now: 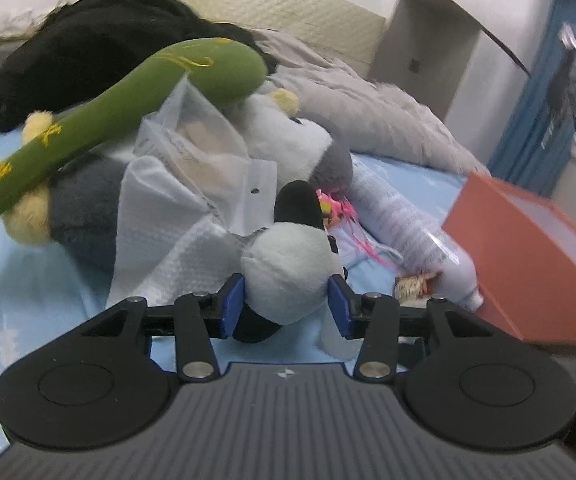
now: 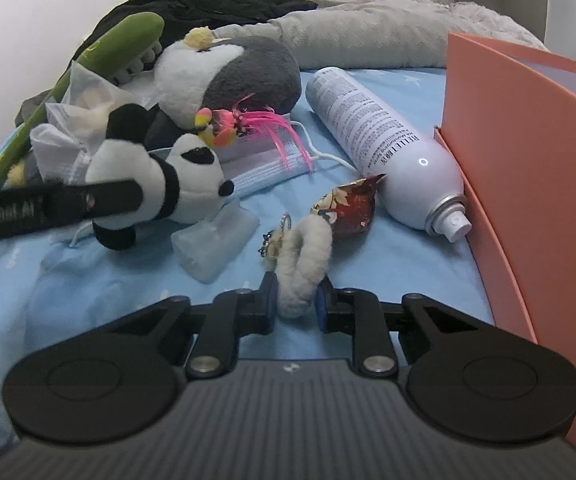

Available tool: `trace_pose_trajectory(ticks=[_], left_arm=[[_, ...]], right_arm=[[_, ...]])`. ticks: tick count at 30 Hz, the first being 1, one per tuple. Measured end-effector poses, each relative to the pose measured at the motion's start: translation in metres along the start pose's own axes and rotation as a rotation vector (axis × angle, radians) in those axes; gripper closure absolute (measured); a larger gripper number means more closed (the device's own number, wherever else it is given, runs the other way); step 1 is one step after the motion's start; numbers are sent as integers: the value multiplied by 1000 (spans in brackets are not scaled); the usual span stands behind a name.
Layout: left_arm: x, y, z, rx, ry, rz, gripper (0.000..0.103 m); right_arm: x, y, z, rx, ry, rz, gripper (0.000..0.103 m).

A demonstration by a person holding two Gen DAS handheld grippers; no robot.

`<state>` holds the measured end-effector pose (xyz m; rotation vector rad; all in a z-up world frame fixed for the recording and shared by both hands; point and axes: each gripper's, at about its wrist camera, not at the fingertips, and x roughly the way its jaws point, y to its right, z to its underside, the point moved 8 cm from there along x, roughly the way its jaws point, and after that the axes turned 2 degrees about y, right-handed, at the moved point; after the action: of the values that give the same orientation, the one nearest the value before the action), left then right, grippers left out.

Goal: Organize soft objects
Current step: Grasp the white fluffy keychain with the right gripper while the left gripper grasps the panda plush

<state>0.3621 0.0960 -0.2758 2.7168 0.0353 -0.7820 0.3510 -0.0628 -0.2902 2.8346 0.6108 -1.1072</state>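
Observation:
A small black-and-white panda plush (image 1: 288, 272) lies on the blue bed sheet (image 1: 48, 300), and the blue pads of my left gripper (image 1: 286, 306) press on both sides of its body. In the right wrist view the panda (image 2: 192, 176) lies at the left, with one of the left gripper's fingers (image 2: 88, 200) across it. My right gripper (image 2: 297, 302) is shut on a white fluffy loop (image 2: 308, 252) with a small metal charm. Behind are a grey-and-white penguin plush (image 2: 224, 68) and a long green plush (image 2: 128, 40).
An orange box (image 2: 528, 160) stands at the right, with a white spray can (image 2: 384, 144) lying beside it. A snack wrapper (image 2: 348, 208), a face mask (image 2: 264, 164), a pink feather toy (image 2: 240, 120) and a clear packet (image 2: 216, 244) lie between. A black garment (image 1: 88, 52) and a grey blanket (image 1: 368, 112) fill the back.

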Motion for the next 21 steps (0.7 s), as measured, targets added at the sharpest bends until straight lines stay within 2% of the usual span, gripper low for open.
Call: trace_pose_trajectory(ticks=[4,9,21], left_arm=[[-5,4,-1,14,4,-11,58],[-24,9,1,-89,-10,10,61],[-90,11,20,-135,-27,-57,62]], right_arm=[[-2,0,-1,18,-7,-12,89],[-18,-2,-3,28,-4,-32,91],[-75,-14,4,52,-3,-67,91]])
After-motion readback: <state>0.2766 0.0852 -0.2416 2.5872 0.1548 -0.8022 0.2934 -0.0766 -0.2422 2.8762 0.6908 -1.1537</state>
